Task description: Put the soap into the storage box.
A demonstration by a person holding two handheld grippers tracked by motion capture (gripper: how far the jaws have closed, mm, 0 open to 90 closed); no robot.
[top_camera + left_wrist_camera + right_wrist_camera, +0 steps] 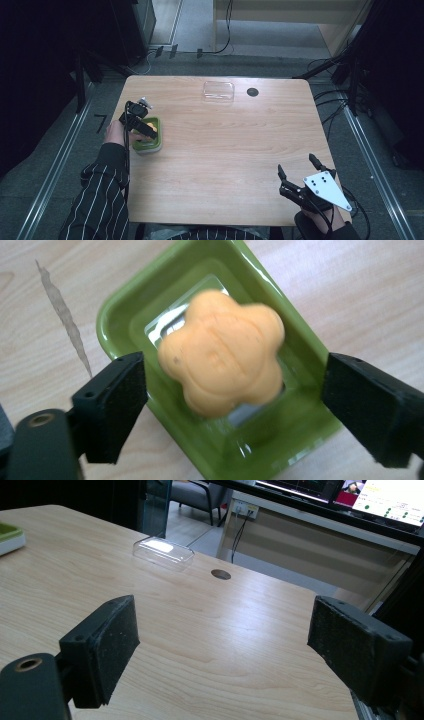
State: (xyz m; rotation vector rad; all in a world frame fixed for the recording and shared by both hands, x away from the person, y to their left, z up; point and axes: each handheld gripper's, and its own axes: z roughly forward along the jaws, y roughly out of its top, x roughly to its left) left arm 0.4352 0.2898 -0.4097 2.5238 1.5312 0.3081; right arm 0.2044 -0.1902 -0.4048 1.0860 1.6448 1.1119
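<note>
In the high view, a pale wooden table (225,150) stands on a grey floor. The left gripper (142,125) hangs over a green rectangular glossy dish (150,145) near the table's left edge, held by a hand that comes out of a dark pinstriped sleeve (100,195). A bit of orange shows inside the dish, just beside the gripper. At the far edge lies a clear plastic rectangular lid (218,92), and just beside it to the right sits a small dark round hole (252,92) in the tabletop. The right gripper (297,175) rests at the near right corner, well apart from the dish, its jaws spread with nothing between them and its grey three-cornered plate on top.

In the left gripper view, an orange flower-shaped soap bar (222,352) lies in the green dish (120,315), tilted across its inner well. The left gripper (235,390) points down on it with both black jaws spread wide: the soap sits between them, and neither pad touches it. The dish stands askew to the jaws, on bare wood.

In the right gripper view, the right gripper (222,645) looks level across the table (200,630), jaws wide and holding nothing. Beyond them the clear lid (163,553) lies near the far edge, with the dark hole (221,574) just beside it. A corner of the green dish (10,534) shows at the left edge.
</note>
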